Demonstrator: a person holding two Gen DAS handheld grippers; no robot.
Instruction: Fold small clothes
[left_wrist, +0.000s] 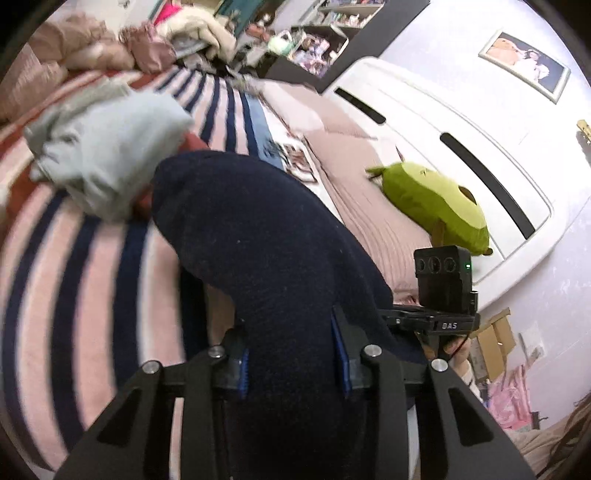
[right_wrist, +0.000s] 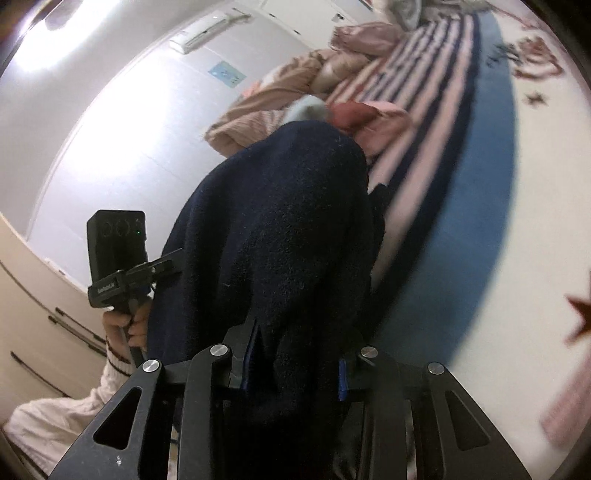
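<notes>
The left hand-held gripper (left_wrist: 293, 356) was clamped on a dark navy garment (left_wrist: 266, 258), the fabric filling the gap between its blue-padded fingers and bulging forward above the striped bedcover (left_wrist: 74, 277). The right hand-held gripper (right_wrist: 293, 363) was likewise closed on the same navy garment (right_wrist: 280, 229), which hung between the two tools, held off the bed. Only the left wrist view showed a crumpled pale blue garment (left_wrist: 107, 147) lying on the bedcover just beyond the navy one, a green avocado-shaped plush (left_wrist: 436, 203) on the pink sheet near the white headboard (left_wrist: 461, 122), and a framed picture (left_wrist: 524, 64) on the wall. That view also caught the right tool's black camera block (left_wrist: 443, 282). Only the right wrist view showed the person's left hand (right_wrist: 127, 326) gripping its handle, a cream knitted sleeve (right_wrist: 55, 413), a wall-mounted air conditioner (right_wrist: 210, 31), and a broad blue band with red stars on the bedcover (right_wrist: 476, 206).
</notes>
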